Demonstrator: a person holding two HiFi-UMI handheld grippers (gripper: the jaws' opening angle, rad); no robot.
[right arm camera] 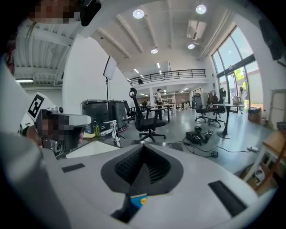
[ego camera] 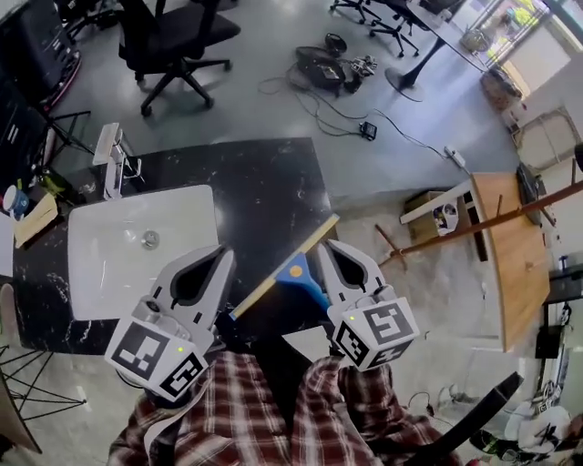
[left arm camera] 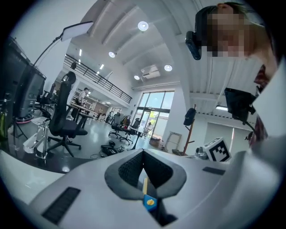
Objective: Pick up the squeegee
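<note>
Squeegee (ego camera: 296,273) lies at the near edge of the dark bench (ego camera: 264,182), between the left gripper (ego camera: 221,252) and right gripper (ego camera: 326,246), both closed on nothing. A nudge from closed jaws could push it off that edge.

Black marble counter (ego camera: 273,182) with white sink (ego camera: 100,218), grey floor (ego camera: 264,45), black office chair (ego camera: 178,36), wooden table (ego camera: 515,264), tall windows (right arm camera: 232,71), ceiling lights (right arm camera: 138,14)

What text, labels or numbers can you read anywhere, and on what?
No readable text in any view.
Left marker cube: black-and-white square patterns only, no letters.
Right marker cube: the same, patterns only.
Squeegee: a plain yellow dot on the blue handle, with no brand or lettering visible.
</note>
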